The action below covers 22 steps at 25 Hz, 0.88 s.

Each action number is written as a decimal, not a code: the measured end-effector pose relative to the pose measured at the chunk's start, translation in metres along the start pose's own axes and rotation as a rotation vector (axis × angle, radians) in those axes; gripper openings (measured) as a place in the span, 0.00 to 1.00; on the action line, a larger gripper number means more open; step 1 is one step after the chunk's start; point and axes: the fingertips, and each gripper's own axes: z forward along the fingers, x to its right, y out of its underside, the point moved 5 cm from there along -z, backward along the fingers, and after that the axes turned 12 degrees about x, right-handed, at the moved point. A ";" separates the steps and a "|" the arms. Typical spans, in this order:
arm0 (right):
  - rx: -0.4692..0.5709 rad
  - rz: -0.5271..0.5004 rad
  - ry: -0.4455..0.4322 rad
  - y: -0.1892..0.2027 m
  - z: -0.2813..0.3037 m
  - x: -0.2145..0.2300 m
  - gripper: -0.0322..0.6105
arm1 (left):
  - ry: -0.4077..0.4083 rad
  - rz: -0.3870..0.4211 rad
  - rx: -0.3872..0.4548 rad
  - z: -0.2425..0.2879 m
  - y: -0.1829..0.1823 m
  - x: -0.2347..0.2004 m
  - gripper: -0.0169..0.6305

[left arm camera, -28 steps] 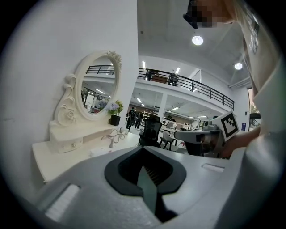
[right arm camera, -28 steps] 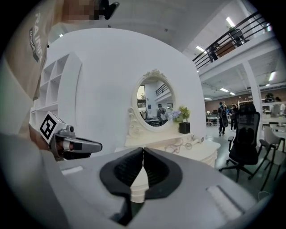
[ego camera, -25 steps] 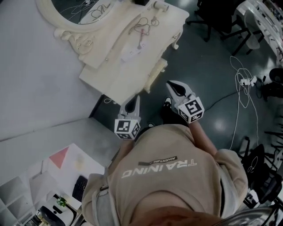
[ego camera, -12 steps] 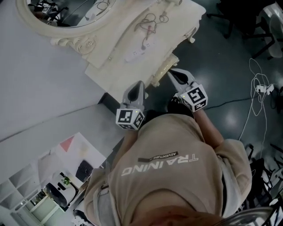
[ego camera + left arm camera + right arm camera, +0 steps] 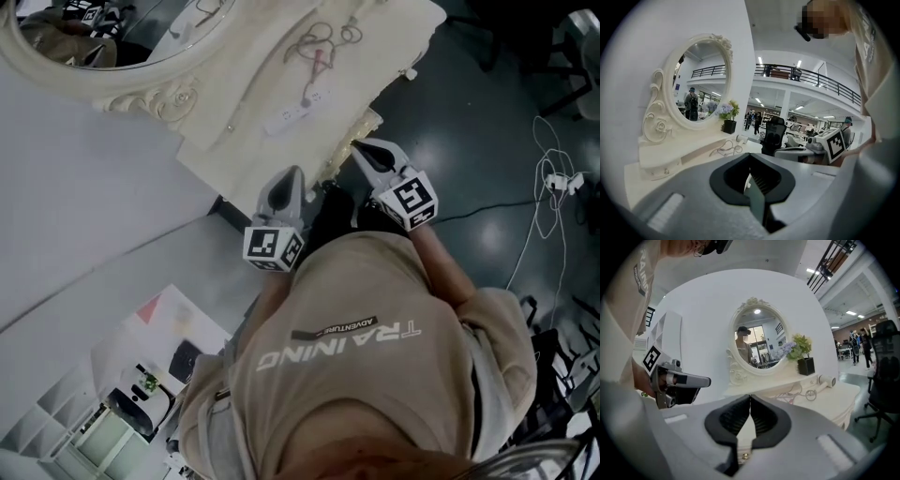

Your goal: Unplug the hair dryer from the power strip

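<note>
A white power strip (image 5: 292, 112) lies on the cream dressing table (image 5: 244, 155), with a looped cord (image 5: 326, 37) behind it. The white hair dryer (image 5: 828, 380) rests near the table's far end beside a potted plant (image 5: 805, 363); it also shows small as the hair dryer (image 5: 740, 138) in the left gripper view. My left gripper (image 5: 295, 175) is shut and empty, held just short of the table's front edge. To its right my right gripper (image 5: 357, 147) is shut and empty too, at the table's carved corner. Neither touches the strip or the cord.
An oval mirror (image 5: 112, 37) in an ornate frame stands at the table's back. A black office chair (image 5: 881, 376) is beyond the table's right end. Cables and another power strip (image 5: 553, 183) lie on the dark floor at right. A white wall (image 5: 84, 197) runs along the left.
Both grippers have moved forward to the dressing table's front edge, still shut. The table and mirror now sit closer and lower in the head view.
</note>
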 end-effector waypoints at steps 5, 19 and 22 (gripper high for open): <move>-0.012 -0.071 0.023 -0.019 0.043 -0.003 0.06 | 0.066 0.052 0.029 0.016 -0.006 -0.041 0.03; -0.193 -0.100 0.020 -0.018 0.165 -0.019 0.06 | 0.090 -0.041 0.015 0.043 0.001 -0.162 0.03; -0.229 -0.089 -0.020 -0.010 0.186 -0.020 0.06 | 0.064 -0.060 -0.007 0.047 0.013 -0.177 0.03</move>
